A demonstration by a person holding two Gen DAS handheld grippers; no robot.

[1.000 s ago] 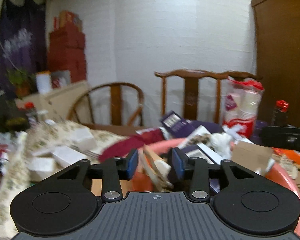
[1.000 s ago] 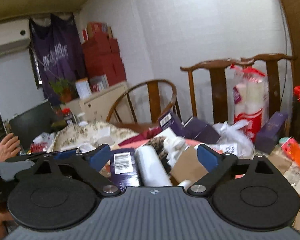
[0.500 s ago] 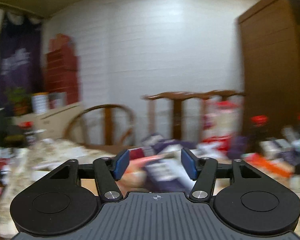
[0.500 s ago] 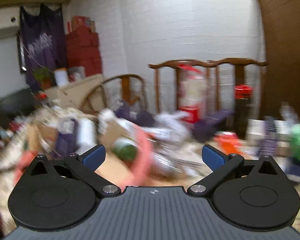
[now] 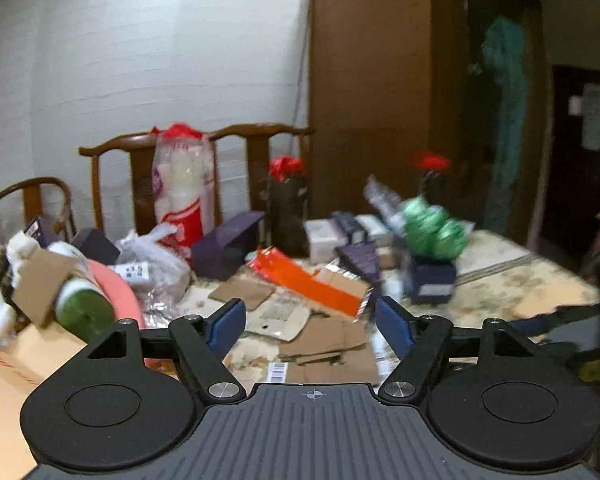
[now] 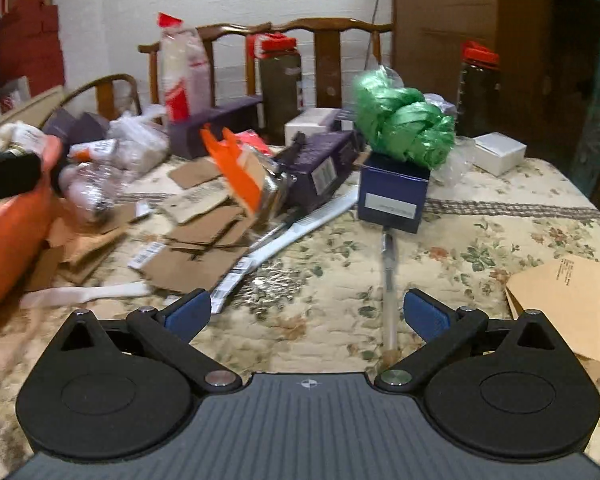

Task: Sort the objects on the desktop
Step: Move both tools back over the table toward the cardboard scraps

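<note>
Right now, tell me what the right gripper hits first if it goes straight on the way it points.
Probably the clear pen lying on the floral tablecloth, just ahead of the open right gripper, toward its right finger. Depth is hard to judge; it might meet bare cloth first.

This is a lived-in home, a dining room doubling as storage. A table under a floral quilted cloth (image 6: 480,216) is heaped with flattened cardboard (image 6: 204,236), small purple boxes (image 6: 320,160) and plastic bags. Carved wooden chairs (image 5: 136,168) stand against a white-painted brick wall (image 5: 140,60), beside a tall brown wardrobe (image 5: 372,80). Red cartons (image 6: 32,40) are stacked in the corner, and what seems to be clothing (image 5: 504,112) hangs in the dim doorway, though it is blurred.
</note>
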